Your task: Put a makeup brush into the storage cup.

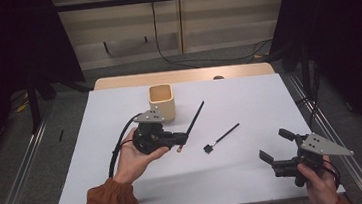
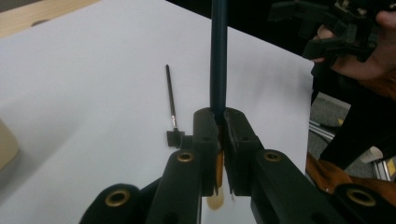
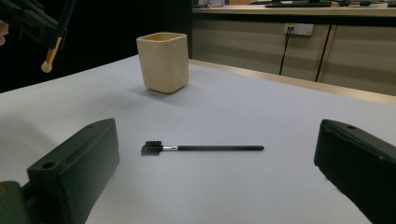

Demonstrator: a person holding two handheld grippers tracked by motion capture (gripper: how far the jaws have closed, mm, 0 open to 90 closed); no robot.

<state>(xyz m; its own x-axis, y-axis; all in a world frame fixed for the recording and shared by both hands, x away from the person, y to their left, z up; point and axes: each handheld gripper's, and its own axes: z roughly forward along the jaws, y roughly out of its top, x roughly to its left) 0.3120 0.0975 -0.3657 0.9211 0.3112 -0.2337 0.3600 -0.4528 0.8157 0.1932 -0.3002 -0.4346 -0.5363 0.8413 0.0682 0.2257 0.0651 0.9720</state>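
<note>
Left gripper [image 1: 185, 140] clamped on a long dark brush [image 1: 194, 120], lifted off the table [image 1: 256, 175]; handle angles up and far-right, pale tip [image 1: 179, 150] pokes out near the jaws. Cup [image 1: 161, 102] sits just beyond it, far-centre. Second brush [image 1: 221, 138] lies flat mid-table, between both grippers, bristle end near-left. Right gripper [image 1: 273, 148] at near-right edge, jaws wide apart, nothing in them.

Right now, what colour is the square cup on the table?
Pale cream-yellow; the cup shows best in the right gripper view.
</note>
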